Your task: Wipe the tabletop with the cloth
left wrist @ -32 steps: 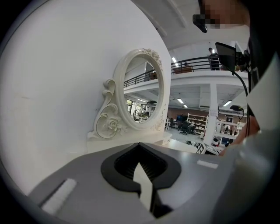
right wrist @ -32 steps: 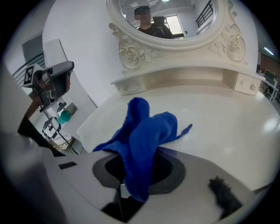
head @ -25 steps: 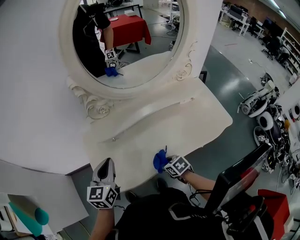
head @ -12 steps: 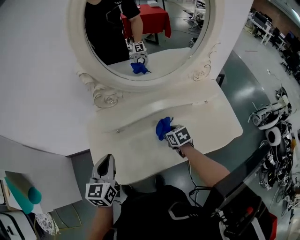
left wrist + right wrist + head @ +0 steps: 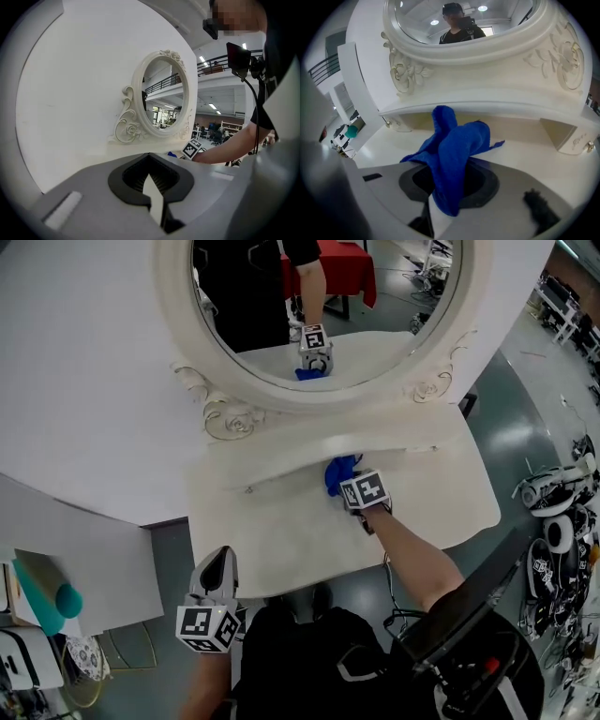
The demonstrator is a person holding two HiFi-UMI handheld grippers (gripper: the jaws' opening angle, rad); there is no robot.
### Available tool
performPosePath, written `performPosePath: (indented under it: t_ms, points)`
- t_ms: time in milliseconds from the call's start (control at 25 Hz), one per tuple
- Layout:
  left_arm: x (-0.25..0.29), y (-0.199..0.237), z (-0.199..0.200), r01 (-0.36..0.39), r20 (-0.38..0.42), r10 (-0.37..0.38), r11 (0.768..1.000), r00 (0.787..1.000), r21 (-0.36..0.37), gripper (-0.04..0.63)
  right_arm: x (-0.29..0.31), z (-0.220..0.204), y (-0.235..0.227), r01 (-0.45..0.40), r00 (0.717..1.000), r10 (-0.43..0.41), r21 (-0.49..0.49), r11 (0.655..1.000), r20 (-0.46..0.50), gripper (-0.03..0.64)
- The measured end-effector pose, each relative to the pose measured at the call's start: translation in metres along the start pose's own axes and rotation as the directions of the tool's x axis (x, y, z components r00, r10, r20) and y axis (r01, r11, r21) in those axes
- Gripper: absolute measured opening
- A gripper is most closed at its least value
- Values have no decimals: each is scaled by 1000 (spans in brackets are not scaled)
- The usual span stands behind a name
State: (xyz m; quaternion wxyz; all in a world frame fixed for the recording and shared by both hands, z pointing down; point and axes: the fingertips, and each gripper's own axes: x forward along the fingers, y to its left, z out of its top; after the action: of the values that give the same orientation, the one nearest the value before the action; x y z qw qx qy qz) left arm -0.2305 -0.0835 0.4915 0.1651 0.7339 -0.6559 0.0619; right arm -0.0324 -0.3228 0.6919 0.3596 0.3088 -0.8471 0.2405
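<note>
1. While reaching forward, gripped cloth (image 5: 336, 470) in right claw (image 5: 345, 482), low at surface's (image 5: 281, 540) back, just below mirror (image 5: 328, 296).
2. Held left claw (image 5: 216, 563) closed on nothing, off near edge.
3. Bunched ahead of right claw.

Robotics lab: parked robots (image 5: 555, 491), desks (image 5: 569, 298), grey floor (image 5: 511, 399).

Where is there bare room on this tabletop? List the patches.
Bare: the tabletop left of the cloth to its left edge, and right of the forearm to the right edge. Crowded: middle back, where the right tongs clamp the cloth.
</note>
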Motion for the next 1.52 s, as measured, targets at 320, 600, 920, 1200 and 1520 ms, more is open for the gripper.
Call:
performPosePath:
  t_ms: [320,600,920,1200,1520]
  points:
    - [3,2,4,68,-4,-68,998,998,9,8,-14,-23,13,5,1000,-5,25,1000,-18,112]
    - [7,0,6,148,-3,-148,989,989,18,8,-45,-72,42,17,999,-14,56,998,-49,112]
    - [18,-10,12,233,5,-233,973,973,-2,8,-81,-126,76,28,996,-20,98,995,-87,112]
    - [30,-27,16,319,32,-321,947,947,44,8,-106,-161,93,33,997,-24,132,991,-69,112]
    - [41,-39,12,318,27,-319,947,947,41,8,-121,-130,69,32,999,-36,177,984,18,112]
